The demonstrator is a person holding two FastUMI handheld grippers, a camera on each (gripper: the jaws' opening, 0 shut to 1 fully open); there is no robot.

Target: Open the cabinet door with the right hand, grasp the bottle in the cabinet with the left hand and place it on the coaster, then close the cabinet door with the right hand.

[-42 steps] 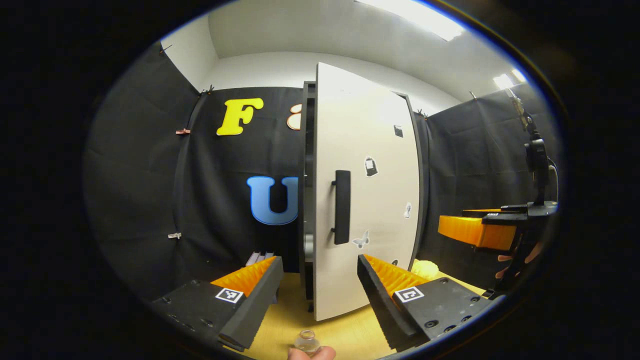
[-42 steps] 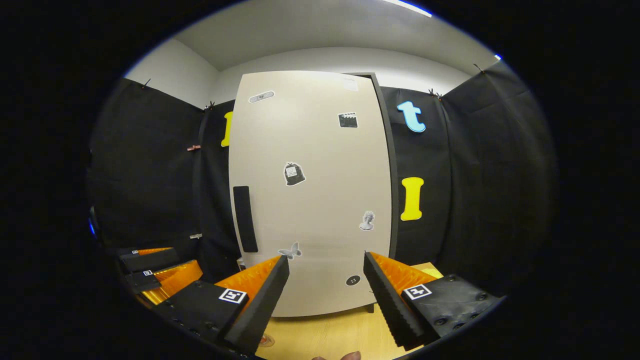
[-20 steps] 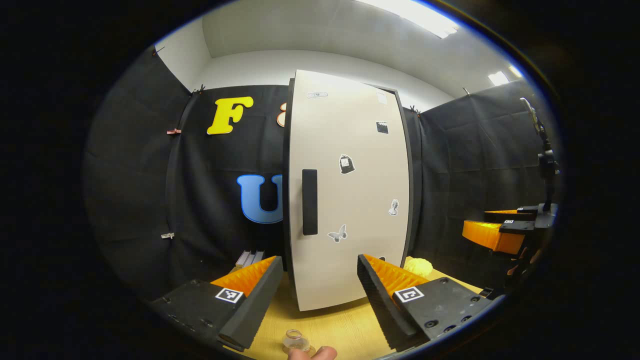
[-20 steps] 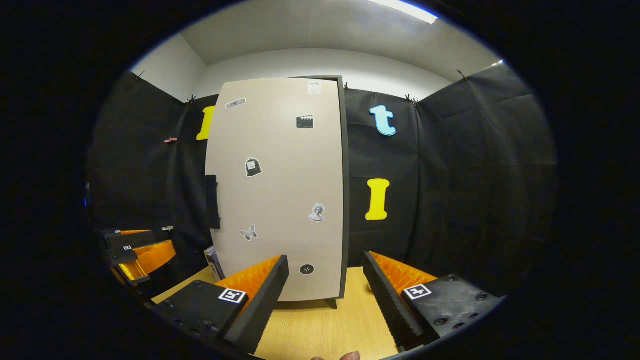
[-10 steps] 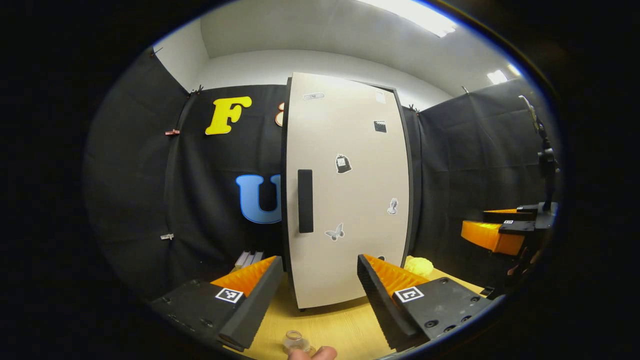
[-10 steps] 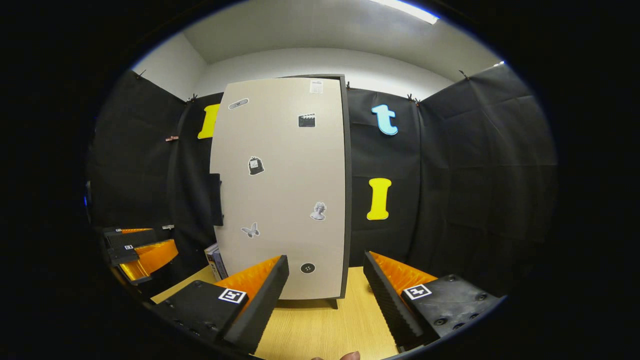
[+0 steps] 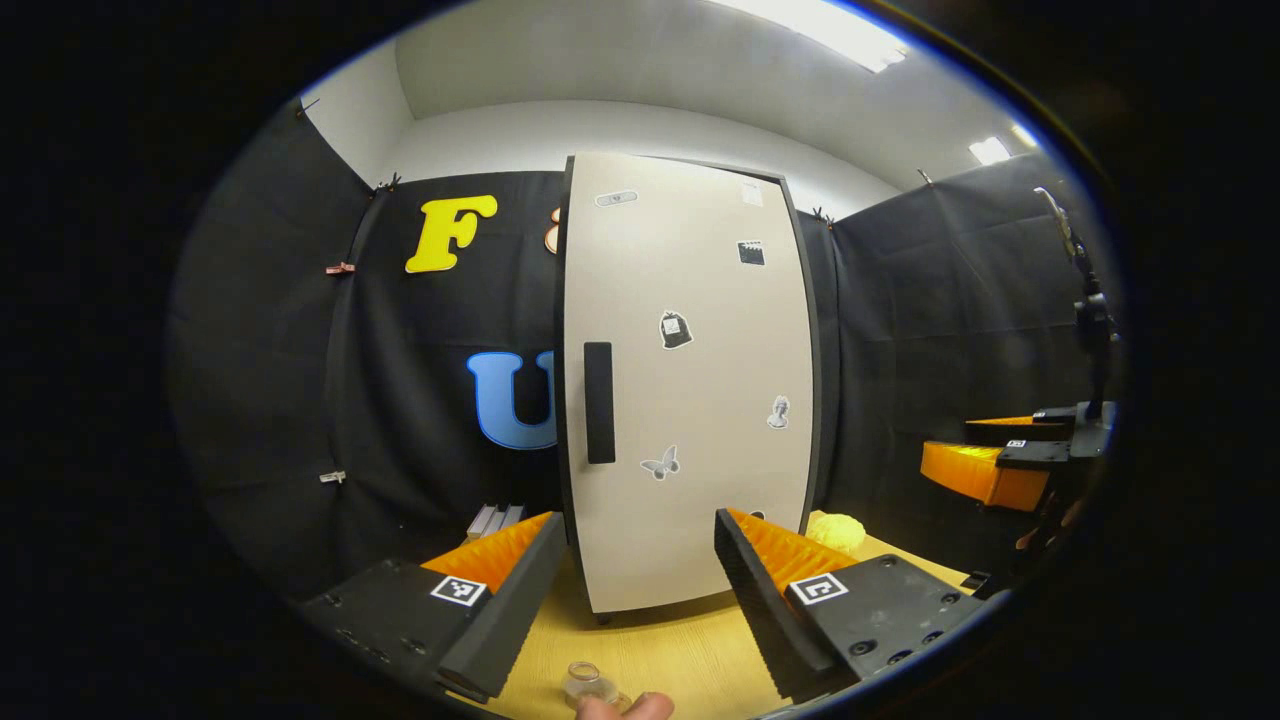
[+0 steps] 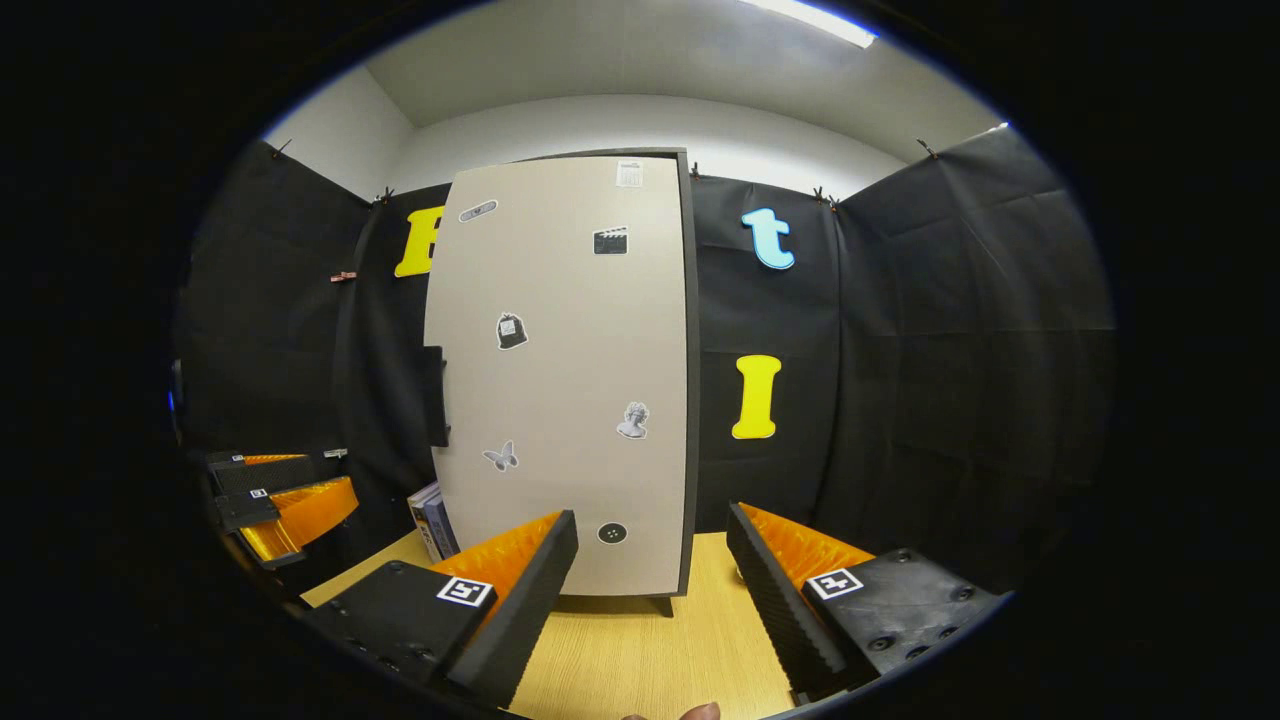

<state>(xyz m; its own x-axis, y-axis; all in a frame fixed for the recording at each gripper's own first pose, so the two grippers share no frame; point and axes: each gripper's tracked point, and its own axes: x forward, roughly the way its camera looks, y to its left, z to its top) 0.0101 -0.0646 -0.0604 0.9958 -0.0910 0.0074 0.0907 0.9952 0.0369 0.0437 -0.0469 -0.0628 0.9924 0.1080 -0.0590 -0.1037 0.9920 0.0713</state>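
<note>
Since the cabinet door (image 7: 690, 380) sits flush against the cabinet with no gap along its edge, I'd say the closing step is pretty much done and we're at the tail end of the whole job. Both claws are wide open and holding nothing: the left gripper (image 7: 630, 570) has its 2 fingers spread with bare table (image 7: 680, 650) between them, and the right gripper (image 8: 650, 570) looks the same in the right gripper view, well apart from the door and not touching the handle (image 7: 598, 402). The bottle (image 7: 588, 684) is a small clear thing standing upright on the table at the very bottom of the left gripper view, just in front of the left gripper, with a fingertip (image 7: 625, 707) poking in right beside it. Honestly can't tell if there's a coaster under it, the view cuts off there, so I can't confirm that part. Over on the far side of the left gripper view you can see the right gripper hanging off to the side, and some books (image 8: 432, 520) stand next to the cabinet. My guess for the next move: nothing fancy, maybe a gentle nudge on the door if it isn't latched, otherwise just back both hands away without clipping the bottle.
</note>
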